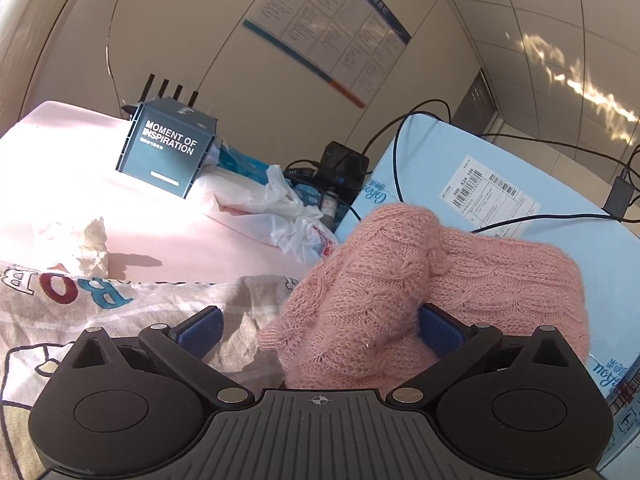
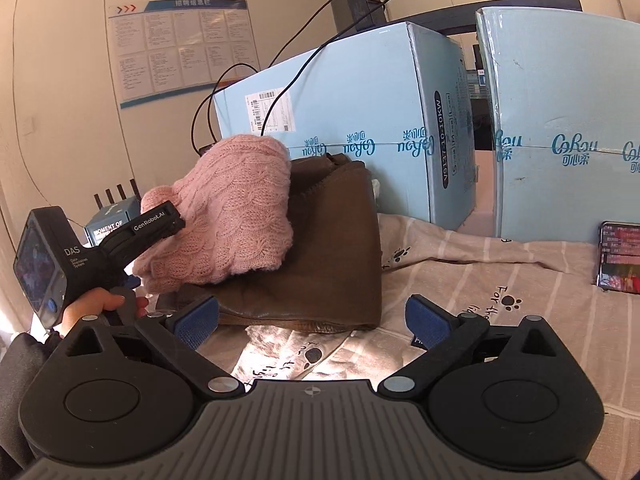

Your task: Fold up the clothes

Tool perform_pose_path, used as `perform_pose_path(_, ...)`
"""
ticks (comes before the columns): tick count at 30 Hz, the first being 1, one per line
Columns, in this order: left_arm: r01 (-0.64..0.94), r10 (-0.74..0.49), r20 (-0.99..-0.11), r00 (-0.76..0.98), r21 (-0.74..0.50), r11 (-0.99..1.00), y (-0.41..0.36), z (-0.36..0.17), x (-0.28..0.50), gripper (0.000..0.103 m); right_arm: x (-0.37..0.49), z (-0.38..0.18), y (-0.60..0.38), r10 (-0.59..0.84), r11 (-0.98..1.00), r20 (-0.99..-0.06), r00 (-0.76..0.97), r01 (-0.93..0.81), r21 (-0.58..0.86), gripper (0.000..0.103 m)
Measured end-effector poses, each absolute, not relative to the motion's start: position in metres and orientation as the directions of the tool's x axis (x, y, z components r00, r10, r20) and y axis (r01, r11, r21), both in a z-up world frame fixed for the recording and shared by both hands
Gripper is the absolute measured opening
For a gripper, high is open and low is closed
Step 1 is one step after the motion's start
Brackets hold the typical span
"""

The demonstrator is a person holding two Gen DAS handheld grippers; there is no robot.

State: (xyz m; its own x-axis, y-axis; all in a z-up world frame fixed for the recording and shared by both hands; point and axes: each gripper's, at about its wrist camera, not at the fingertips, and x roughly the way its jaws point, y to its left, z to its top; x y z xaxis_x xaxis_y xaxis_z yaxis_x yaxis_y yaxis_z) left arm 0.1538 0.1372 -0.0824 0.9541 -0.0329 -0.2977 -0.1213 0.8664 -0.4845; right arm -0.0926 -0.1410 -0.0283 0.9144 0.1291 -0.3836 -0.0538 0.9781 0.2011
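A bunched pink cable-knit sweater [image 1: 380, 280] lies between the jaws of my left gripper [image 1: 320, 330]. It leans on the right blue pad [image 1: 438, 330], while the left pad [image 1: 200, 328] stands apart from it, so the jaws are open. In the right wrist view the same sweater [image 2: 236, 208] rests on top of a folded brown garment [image 2: 332, 248], with one left finger [image 2: 156, 222] against its near-left side. My right gripper [image 2: 316, 320] hangs open just in front of the brown garment's near edge, with nothing between its pads. A hand [image 2: 100, 304] holds the left gripper's handle.
Two pale blue cartons [image 2: 360, 100] [image 2: 560, 120] stand behind the clothes with black cables over them. A phone [image 2: 618, 256] lies on the striped bedsheet [image 2: 480, 280] at the right. A dark box [image 1: 168, 152] and plastic bags [image 1: 288, 216] sit at the far left.
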Motion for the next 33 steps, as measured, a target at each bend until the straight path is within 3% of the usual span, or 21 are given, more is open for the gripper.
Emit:
perform_pose_path(5, -0.149, -0.032, -0.401, 0.915, -0.411, 0.9, 0.137, -0.066, 0.129, 0.103, -0.097, -0.03, -0.147, 0.138, 0.973, -0.434, 0.89, -0.04, 0.228, 0.1)
perform_pose_path(11, -0.084, -0.038, -0.505, 0.862, -0.216, 0.973, 0.124, -0.025, 0.106, 0.103, -0.105, -0.032, -0.146, 0.176, 0.972, -0.465, 0.868, -0.079, 0.221, 0.1)
perform_pose_path(20, -0.025, -0.038, -0.443, 0.896, -0.135, 0.991, 0.11, 0.0, 0.04, 0.103, -0.118, -0.022, -0.156, 0.187, 0.974, -0.47, 0.863, -0.101, 0.201, 0.1)
perform_pose_path(33, -0.092, 0.082, -0.393, 0.916, -0.005, 0.996, 0.081, 0.012, -0.031, 0.103, -0.141, 0.003, -0.164, 0.232, 0.968, -0.438, 0.868, -0.162, 0.193, 0.103)
